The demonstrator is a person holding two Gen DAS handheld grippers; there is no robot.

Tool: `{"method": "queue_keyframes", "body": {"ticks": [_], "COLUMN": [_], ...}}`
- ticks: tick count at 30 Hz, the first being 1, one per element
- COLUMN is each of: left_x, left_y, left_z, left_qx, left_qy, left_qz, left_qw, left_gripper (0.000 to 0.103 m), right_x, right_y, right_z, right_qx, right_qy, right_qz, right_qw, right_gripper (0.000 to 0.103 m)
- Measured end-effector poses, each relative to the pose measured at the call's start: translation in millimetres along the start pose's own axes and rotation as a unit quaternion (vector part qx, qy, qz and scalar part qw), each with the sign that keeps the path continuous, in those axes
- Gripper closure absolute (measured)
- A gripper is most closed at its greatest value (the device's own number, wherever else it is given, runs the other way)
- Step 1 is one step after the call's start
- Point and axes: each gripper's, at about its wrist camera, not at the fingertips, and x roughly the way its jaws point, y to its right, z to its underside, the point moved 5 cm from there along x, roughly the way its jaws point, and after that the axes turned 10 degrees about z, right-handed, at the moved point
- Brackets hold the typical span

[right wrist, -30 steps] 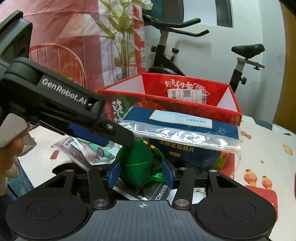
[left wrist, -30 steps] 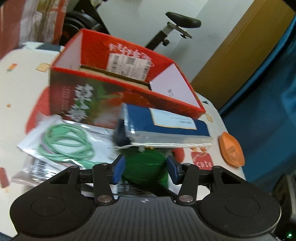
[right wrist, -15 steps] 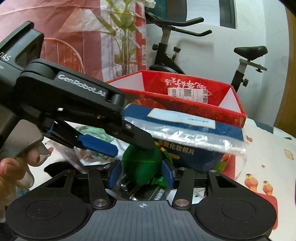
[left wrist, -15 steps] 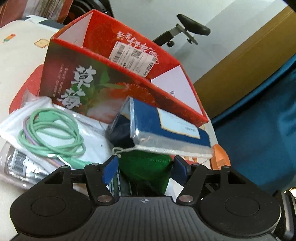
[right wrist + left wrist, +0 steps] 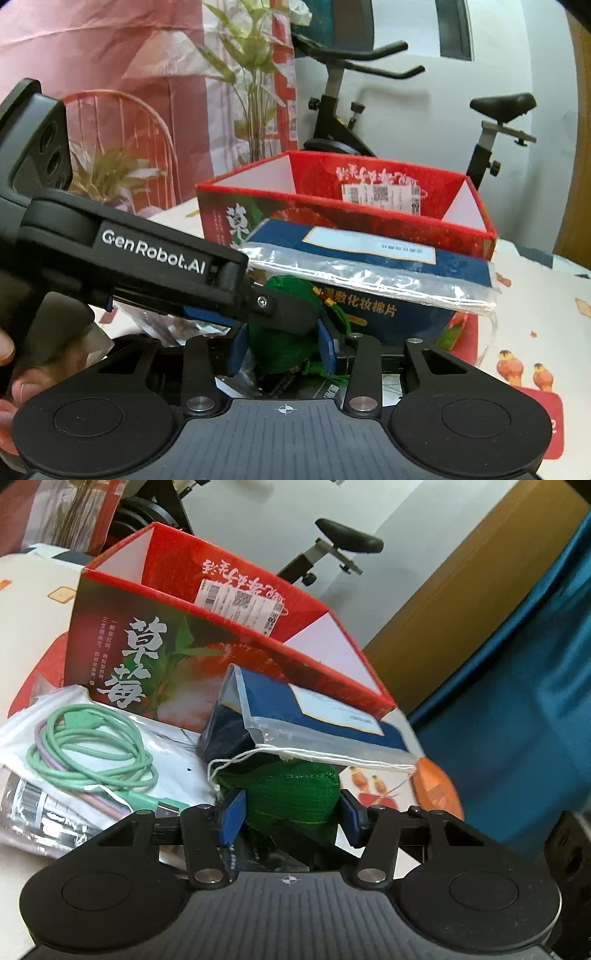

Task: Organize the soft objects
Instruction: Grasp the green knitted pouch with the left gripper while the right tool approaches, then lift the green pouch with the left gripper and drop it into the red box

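Landmark: tall open-topped red cardboard strawberry box (image 5: 207, 642)
Task's thing: small green mesh pouch (image 5: 291, 794) with a white drawstring, in front of the box, tucked under the near edge of a blue cotton-pad pack in clear plastic (image 5: 317, 720) that leans on the box front
Step in hand: gripping the pouch to lift it, likely into the box
Doing it well: squeeze the pouch's bulk, not the string; draw it out from under the pack, away from the box, so the pack does not tip
Left gripper (image 5: 290, 814): half apart and closing, blue pads flanking the pouch; contact unclear
Right gripper (image 5: 282, 349): narrower, closing, pads pressing the pouch's sides (image 5: 273, 350)
Beside: coiled mint-green cable in a clear bag (image 5: 88, 753), left of the pouch, in front of the box
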Motion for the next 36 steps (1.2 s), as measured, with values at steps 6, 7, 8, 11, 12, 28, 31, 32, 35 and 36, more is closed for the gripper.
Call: {"method": "queue_keyframes", "body": {"ticks": [6,7,8,11,12,28,31,32,35,36], "left_x": [-21.5,-27.7,-30.9,-43.3,-47.1,-128.9,-142.2,-143.9,-144.2,-144.1], "left_y": [11.2,13.9,16.5,24.3,26.4,105.4,117.1,119.2,125.1,127.3], "left_z": [-1.1,1.7,1.9,2.9,3.5,-21.8,-35.1,-41.4,-69.4,-77.8], "left_qx": [-0.001,0.003,0.007,0.008,0.01,0.094,0.105,0.107,0.112,0.117], "left_qy": [0.025,0.03,0.035,0.046,0.05,0.101,0.125,0.131,0.144,0.147], "left_qz": [0.016,0.017,0.018,0.027,0.029,0.047,0.062,0.066,0.074,0.074], "left_qw": [0.9995,0.9994,0.9992,0.9985,0.9983,0.9893,0.9847,0.9833,0.9804,0.9793], "left_gripper": [0.047,0.047,0.047,0.047,0.047,0.047,0.046,0.046,0.046,0.046], "right_x": [-19.7,-22.7,-25.2,-35.4,-39.8,-127.0,-137.1,-138.0,-134.5,-131.9], "right_y": [-6.5,-7.3,-8.1,-11.9,-13.4,-38.9,-36.5,-36.4,-30.5,-28.0], "right_z": [-12.8,-15.3,-17.8,-23.7,-25.8,-89.4,-115.8,-124.3,-154.9,-164.3], "right_qx": [-0.017,-0.019,-0.021,-0.029,-0.032,-0.089,-0.09,-0.093,-0.104,-0.108], "right_qy": [0.026,0.029,0.032,0.043,0.047,0.138,0.154,0.158,0.171,0.175], "right_qz": [0.003,0.004,0.004,0.006,0.006,0.017,0.014,0.014,0.007,0.004], "right_qw": [1.0,0.999,0.999,0.999,0.998,0.986,0.984,0.983,0.98,0.979], "right_gripper": [0.067,0.067,0.067,0.067,0.067,0.067,0.067,0.067,0.067,0.067]}}
